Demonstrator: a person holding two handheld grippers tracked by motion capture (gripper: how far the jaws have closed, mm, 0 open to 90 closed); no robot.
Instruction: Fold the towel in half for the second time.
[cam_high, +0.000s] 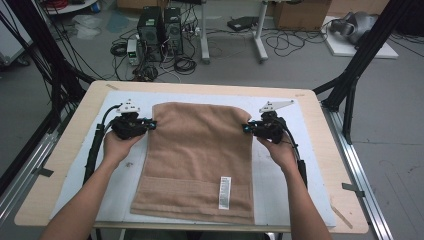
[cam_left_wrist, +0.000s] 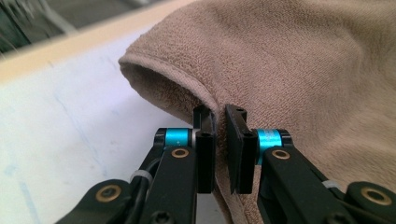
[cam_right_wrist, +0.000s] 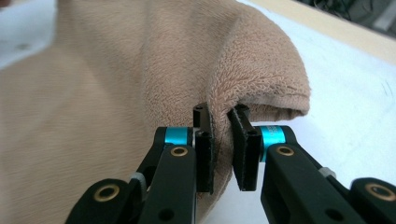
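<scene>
A tan towel (cam_high: 197, 160) with a white label (cam_high: 225, 192) lies lengthwise on the white mat (cam_high: 280, 190). My left gripper (cam_high: 150, 123) is shut on the towel's left edge (cam_left_wrist: 205, 100), which bulges up into a fold beyond the jaws. My right gripper (cam_high: 246, 128) is shut on the right edge (cam_right_wrist: 222, 107), and the cloth there also humps up past the pads. Both edges are lifted a little off the mat near the towel's far end, while its near end lies flat.
The mat covers a wooden table (cam_high: 80, 120) with black frame posts (cam_high: 350, 85) at both far corners. Beyond the table, on the floor, are computer towers (cam_high: 160, 30), cables and boxes. Bare mat lies to the outside of each hand.
</scene>
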